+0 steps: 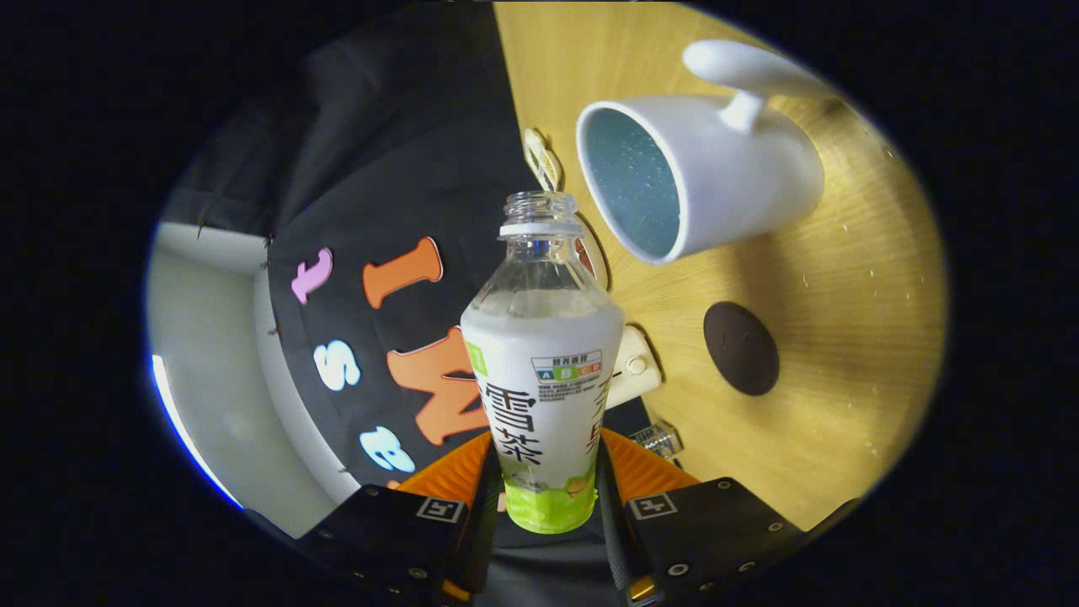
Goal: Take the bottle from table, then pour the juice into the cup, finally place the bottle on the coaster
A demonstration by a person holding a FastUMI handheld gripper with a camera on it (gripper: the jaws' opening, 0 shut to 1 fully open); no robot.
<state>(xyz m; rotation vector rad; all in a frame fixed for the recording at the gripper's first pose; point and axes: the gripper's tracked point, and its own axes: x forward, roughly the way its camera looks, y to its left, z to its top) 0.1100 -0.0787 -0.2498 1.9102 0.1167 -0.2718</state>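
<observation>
Uncapped bottle held between the fingers, with the cup and coaster beyond it on the table.

The bottle (541,371) is clear plastic with a white and green label wrap, its cap off and its open neck pointing away from the gripper (544,506), whose two fingers press on its lower sides. The camera is rolled, so the wooden table (843,320) looks tilted. The white cup (700,173) with a pale blue inside stands beyond and to the right of the bottle's neck, its mouth facing the bottle and its handle on the far side. The dark round coaster (741,348) lies on the table to the right of the bottle's middle, nearer the fingers than the cup, apart from both.
</observation>
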